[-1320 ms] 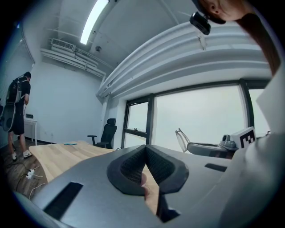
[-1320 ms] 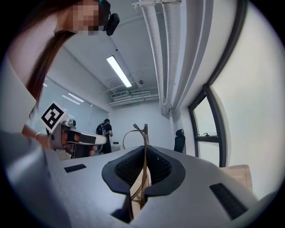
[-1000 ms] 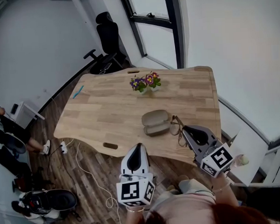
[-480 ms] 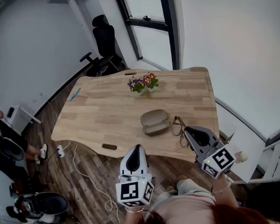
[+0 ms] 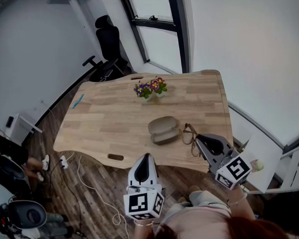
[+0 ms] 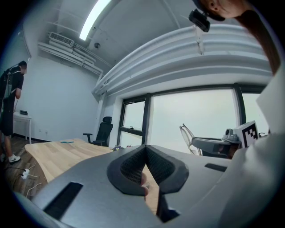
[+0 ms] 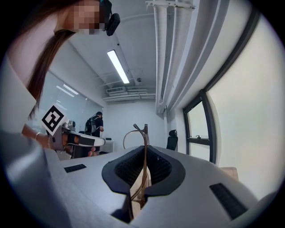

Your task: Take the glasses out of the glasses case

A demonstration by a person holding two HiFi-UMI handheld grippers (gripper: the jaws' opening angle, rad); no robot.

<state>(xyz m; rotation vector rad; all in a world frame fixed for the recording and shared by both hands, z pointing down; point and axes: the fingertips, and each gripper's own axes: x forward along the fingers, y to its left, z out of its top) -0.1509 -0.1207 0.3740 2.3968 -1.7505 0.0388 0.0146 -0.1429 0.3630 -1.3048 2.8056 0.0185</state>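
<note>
Both fingers (image 7: pixel 165 168) of the right gripper (image 7: pixel 144 151) clamp the glasses (image 7: pixel 144 132).

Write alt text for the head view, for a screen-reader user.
Seen from above, the right gripper holds a pair of glasses by the near edge of a wooden table, just right of the glasses case lying there. The left gripper is shut and empty, short of the table; a small pot of flowers stands farther back.
</note>
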